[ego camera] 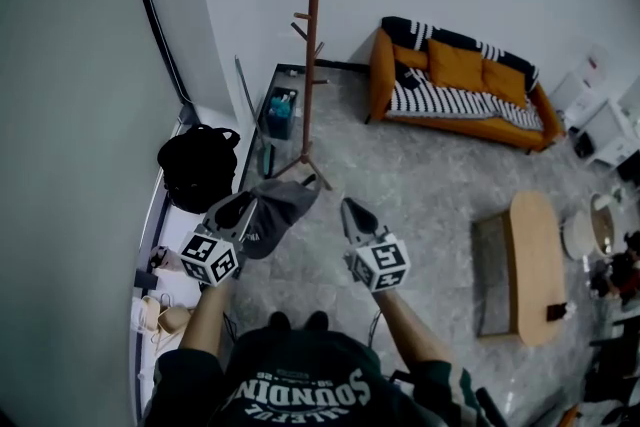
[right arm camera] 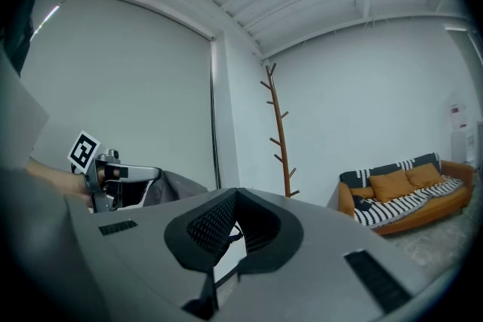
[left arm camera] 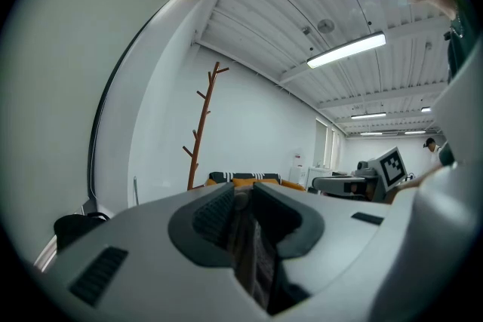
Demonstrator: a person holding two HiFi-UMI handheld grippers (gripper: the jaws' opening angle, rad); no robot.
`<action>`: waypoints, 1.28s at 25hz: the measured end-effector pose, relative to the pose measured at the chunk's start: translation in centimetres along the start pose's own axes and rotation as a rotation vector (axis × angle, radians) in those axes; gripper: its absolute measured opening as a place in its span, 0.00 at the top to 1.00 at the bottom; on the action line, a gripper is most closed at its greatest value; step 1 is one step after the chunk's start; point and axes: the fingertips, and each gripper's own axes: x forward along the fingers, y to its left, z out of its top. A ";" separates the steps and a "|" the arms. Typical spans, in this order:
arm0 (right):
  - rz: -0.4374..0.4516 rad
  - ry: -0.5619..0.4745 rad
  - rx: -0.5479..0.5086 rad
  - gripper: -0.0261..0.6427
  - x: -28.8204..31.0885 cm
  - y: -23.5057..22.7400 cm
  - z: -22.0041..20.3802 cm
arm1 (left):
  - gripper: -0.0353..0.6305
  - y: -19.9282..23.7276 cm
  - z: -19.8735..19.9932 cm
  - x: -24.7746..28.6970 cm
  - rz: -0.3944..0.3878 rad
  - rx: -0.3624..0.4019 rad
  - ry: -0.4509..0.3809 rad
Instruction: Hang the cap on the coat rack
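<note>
A person stands on a grey stone-patterned floor [ego camera: 430, 185] and looks down at two handheld grippers held out in front of the body. The left gripper [ego camera: 243, 205] has its jaws clenched on a grey cap [ego camera: 282, 203], which hangs in the air just beyond the jaw tips. In the left gripper view, the cap's grey fabric [left arm camera: 250, 245] is pinched between the dark ribbed pads of the left gripper [left arm camera: 241, 196]. The right gripper [ego camera: 352, 210] is beside it, a little apart. In the right gripper view, its jaws [right arm camera: 235, 196] meet at the tips with nothing between them.

A tall brown wooden coat rack [ego camera: 311, 65] with short angled pegs stands ahead of the cap, near the white wall. Its feet are just beyond the cap in the head view.

An orange sofa [ego camera: 455, 85] with a striped cover is against the wall to the right. A black backpack [ego camera: 198, 165] is on the left, and a wooden coffee table [ego camera: 535, 265] is further right.
</note>
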 end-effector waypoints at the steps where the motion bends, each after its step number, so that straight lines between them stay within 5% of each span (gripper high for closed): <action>1: 0.002 0.010 0.005 0.97 -0.2 -0.1 -0.4 | 0.83 -0.1 0.0 0.1 0.004 -0.002 -0.003; 17: 0.025 0.039 0.028 0.97 3.2 -5.0 -1.1 | 0.83 1.2 0.4 6.3 0.018 -0.020 -0.008; 32: 0.021 0.058 0.003 0.97 19.1 -11.9 3.6 | 0.83 12.5 5.8 18.7 0.007 -0.029 -0.044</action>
